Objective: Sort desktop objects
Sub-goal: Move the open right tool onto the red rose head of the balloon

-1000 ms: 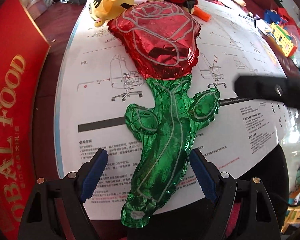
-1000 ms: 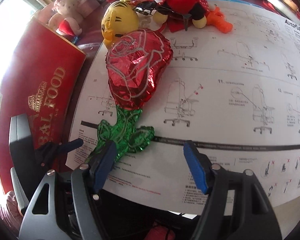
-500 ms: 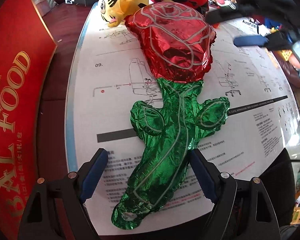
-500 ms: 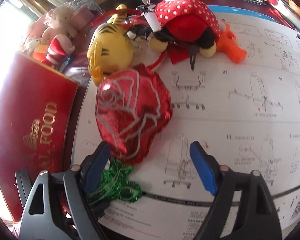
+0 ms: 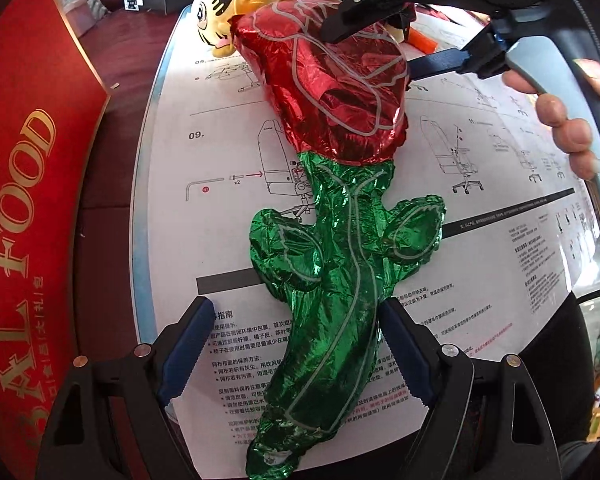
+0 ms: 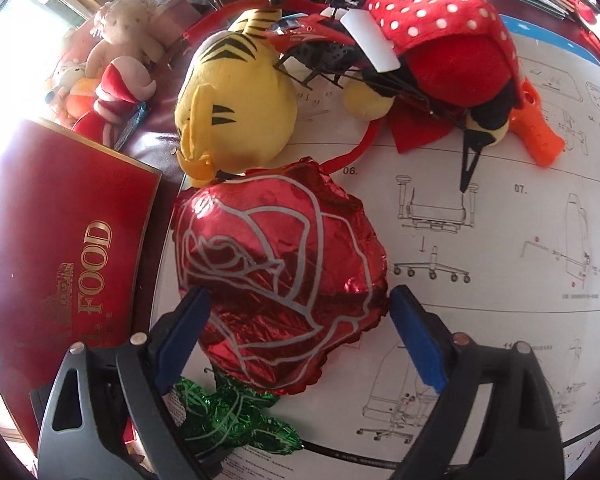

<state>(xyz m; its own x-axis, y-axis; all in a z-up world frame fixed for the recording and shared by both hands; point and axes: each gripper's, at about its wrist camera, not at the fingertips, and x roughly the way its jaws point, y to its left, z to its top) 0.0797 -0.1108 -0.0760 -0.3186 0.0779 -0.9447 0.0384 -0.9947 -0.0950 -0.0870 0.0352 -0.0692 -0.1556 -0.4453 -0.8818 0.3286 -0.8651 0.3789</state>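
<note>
The red box [image 6: 60, 264] at the surface's left edge carries gold "FOOD". The white instruction sheet [image 5: 228, 152] shows step numbers "05." and "09."; the right wrist view shows "06." and "07." on it.

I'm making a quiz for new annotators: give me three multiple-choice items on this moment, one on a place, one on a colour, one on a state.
1. What does the rose balloon lie on?
A. a sheet of printed chair instructions
B. the red box
C. a wicker basket

2. What colour is the balloon's stem?
A. blue
B. green
C. silver

3. How do the left gripper and right gripper stand?
A. both shut on the balloon
B. left shut, right open
C. both open, fingers either side of the balloon

Answers:
1 A: chair drawings and text on the instruction sheet show under and around it.
2 B: the crinkled foil below the red bloom is green.
3 C: the left straddles the stem, the right straddles the bloom, with gaps visible.
</note>
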